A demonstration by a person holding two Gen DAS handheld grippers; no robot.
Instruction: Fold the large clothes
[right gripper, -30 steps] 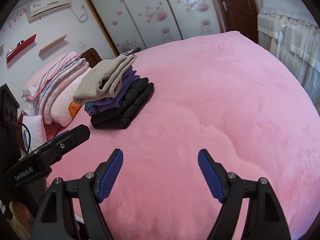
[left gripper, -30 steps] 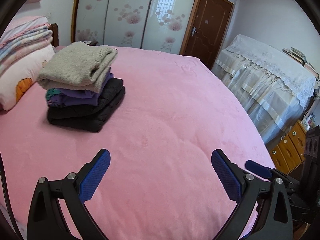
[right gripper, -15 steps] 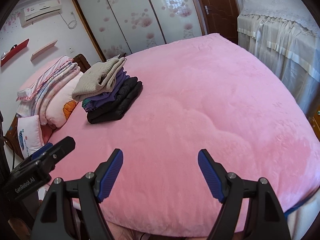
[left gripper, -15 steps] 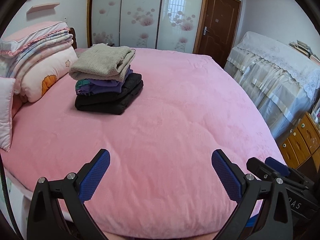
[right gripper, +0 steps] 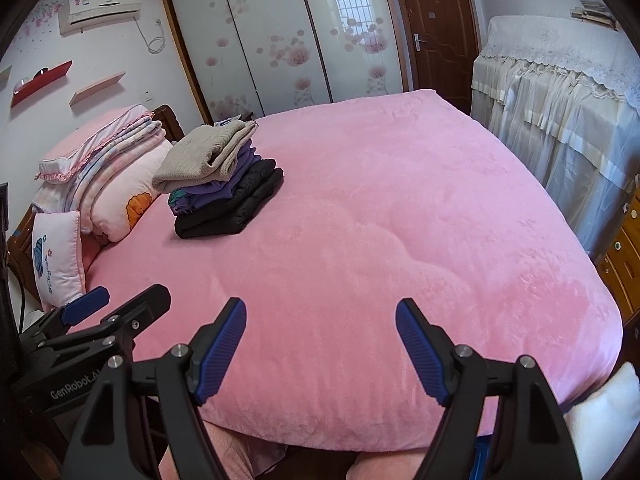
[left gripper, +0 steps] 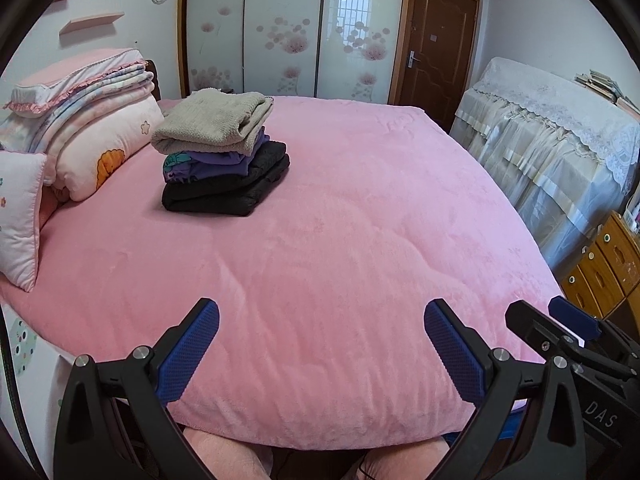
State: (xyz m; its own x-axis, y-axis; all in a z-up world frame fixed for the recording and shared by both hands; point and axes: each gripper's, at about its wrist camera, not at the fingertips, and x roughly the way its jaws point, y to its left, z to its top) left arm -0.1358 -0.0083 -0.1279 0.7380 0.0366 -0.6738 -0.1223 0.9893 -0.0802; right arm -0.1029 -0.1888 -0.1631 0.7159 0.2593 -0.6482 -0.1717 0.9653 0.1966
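Your left gripper (left gripper: 320, 344): jaws spread wide, empty, over the near edge of the pink bed (left gripper: 360, 220); your right gripper (right gripper: 320, 344): likewise wide and empty; stack of folded clothes (left gripper: 224, 160): at your ten o'clock, beside the pillows (left gripper: 92, 152); beige sweater (left gripper: 216, 122) on top, black jacket (left gripper: 232, 196) underneath.

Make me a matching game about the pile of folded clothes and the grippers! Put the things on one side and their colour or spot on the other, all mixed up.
Things:
1. sweater
2. purple garment
3. black garment
4. left gripper
5. right gripper

Places or states:
A. bottom of the pile
B. middle of the pile
C. open, empty, at the near edge of the bed, on the right
D. beige, top of the pile
E. open, empty, at the near edge, on the left

Pairs: 1-D, 2-B, 3-A, 4-E, 5-C
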